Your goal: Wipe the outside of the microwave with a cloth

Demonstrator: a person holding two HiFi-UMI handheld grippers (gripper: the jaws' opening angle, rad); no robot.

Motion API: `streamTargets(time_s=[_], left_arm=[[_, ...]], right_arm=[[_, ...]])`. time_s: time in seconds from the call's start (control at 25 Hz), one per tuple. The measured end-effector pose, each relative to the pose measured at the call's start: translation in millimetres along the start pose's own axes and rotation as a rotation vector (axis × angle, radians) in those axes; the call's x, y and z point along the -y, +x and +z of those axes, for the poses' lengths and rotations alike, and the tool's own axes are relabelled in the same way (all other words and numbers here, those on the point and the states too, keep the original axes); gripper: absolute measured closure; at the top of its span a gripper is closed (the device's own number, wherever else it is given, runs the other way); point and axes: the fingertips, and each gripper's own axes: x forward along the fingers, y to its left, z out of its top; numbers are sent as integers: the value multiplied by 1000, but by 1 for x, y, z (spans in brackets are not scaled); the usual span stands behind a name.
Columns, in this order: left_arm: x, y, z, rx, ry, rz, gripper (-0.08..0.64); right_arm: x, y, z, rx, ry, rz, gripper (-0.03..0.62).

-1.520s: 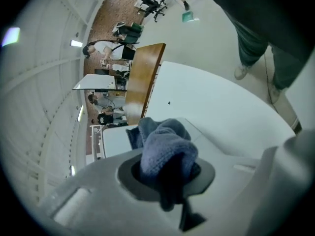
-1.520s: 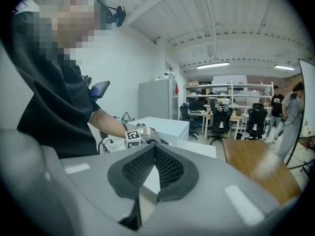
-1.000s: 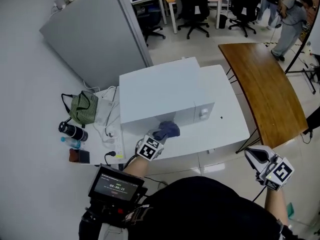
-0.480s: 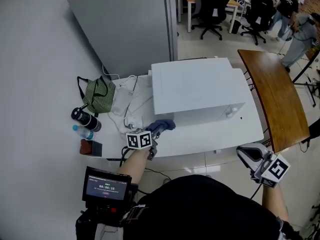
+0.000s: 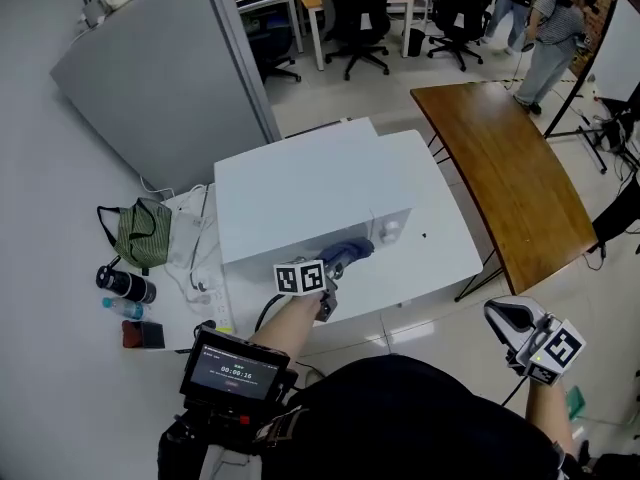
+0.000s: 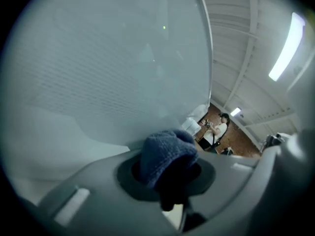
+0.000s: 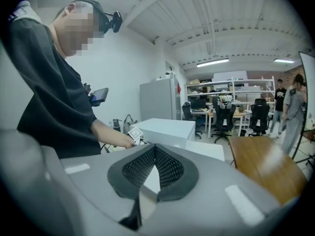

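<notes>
The microwave (image 5: 305,198) is a plain white box with a smooth top and a round knob (image 5: 390,231) at the right of its front; in the left gripper view its door (image 6: 108,58) fills most of the frame as a pale, glossy panel with a fine dotted mesh. The cloth (image 5: 349,252) is a blue, nubbly towelling wad, bunched into a rounded lump (image 6: 165,151) against the lower front of the microwave, just left of the knob. The left gripper (image 5: 335,266) has its jaws clamped on that wad, with a dark fold hanging down between them. The microwave sits on a white table (image 5: 455,258) whose near strip is bare. To its left lie loose cables (image 5: 200,258), a green bag (image 5: 140,233), a black cylinder (image 5: 124,284) and a small bottle (image 5: 125,308). A long wooden table (image 5: 500,163) runs along the right, a grey partition (image 5: 160,68) stands behind, and office chairs (image 5: 355,3) and people (image 5: 545,28) are farther back. The left forearm reaches forward from over a chest-mounted monitor (image 5: 232,373), marker cube on top. The right gripper (image 5: 503,315) hangs well away at the person's right side, clear of the table, its mesh-textured pads (image 7: 170,168) meeting at the tips with nothing between them.
</notes>
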Motion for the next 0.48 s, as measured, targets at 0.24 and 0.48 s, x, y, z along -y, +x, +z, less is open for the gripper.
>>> streamTargets(time_s=[0.24, 0.48], left_arm=[[52, 77, 1, -17, 12, -29, 503], [54, 72, -1, 24, -13, -47, 503]], right_arm=[[60, -58, -24, -46, 14, -66, 586], [52, -54, -22, -47, 6, -38, 586]])
